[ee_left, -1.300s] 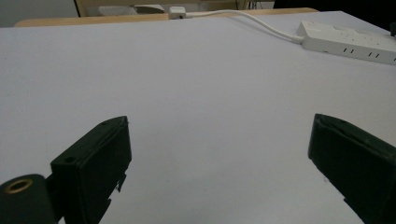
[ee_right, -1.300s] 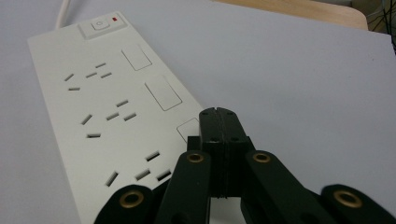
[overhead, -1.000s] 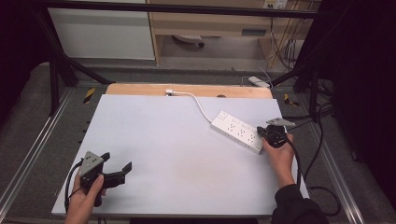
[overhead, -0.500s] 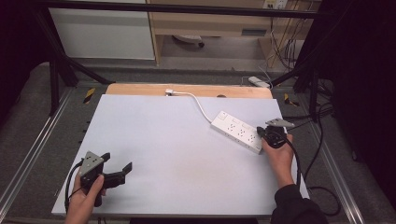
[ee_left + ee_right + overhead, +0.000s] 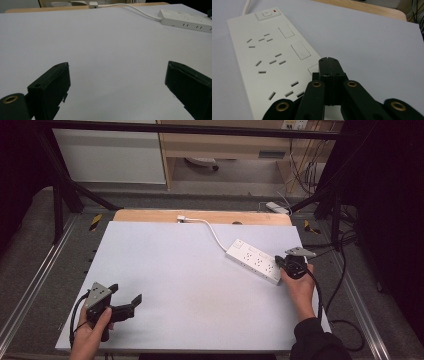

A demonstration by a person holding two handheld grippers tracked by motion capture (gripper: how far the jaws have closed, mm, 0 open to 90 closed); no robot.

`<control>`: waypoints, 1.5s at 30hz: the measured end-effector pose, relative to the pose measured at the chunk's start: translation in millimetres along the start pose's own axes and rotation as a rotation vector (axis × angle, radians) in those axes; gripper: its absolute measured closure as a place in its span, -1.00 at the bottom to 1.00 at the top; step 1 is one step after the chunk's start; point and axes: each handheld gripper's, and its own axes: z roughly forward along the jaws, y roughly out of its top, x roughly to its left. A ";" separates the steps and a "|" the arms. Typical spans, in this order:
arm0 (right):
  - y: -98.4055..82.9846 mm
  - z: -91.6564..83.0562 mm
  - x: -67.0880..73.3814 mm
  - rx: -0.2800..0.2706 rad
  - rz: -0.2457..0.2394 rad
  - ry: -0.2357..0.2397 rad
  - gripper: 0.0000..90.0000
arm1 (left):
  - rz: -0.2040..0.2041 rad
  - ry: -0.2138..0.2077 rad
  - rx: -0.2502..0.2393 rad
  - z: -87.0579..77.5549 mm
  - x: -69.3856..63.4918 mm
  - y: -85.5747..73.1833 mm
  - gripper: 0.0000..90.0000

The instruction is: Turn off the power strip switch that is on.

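Table [image 5: 190, 270]: pale grey-white top, bare wood strip along far edge. 
Power strip [image 5: 254, 260]: white, flat on table, far right, angled; cord [image 5: 212, 231] runs to far edge. 
Left gripper [image 5: 125, 301]: near-left corner, jaws wide apart, nothing between. 
Right gripper [image 5: 328, 65]: jaws pressed together, empty, over near end of strip. 
Surround: grey floor, metal rails [image 5: 30, 285], black frame [image 5: 60, 195], white cabinet [image 5: 110, 152], cables [image 5: 300, 165] at right.
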 end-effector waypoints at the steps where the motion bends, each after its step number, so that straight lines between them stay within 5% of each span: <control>1: 0.0 0.0 0.0 0.000 0.001 0.000 1.00 | 0.000 -0.001 0.001 -0.1 0.1 0.0 -0.86; 45: -2.5 -0.6 -6.3 -0.006 0.031 0.014 1.00 | 0.002 0.002 0.001 0.5 0.1 -0.1 -0.86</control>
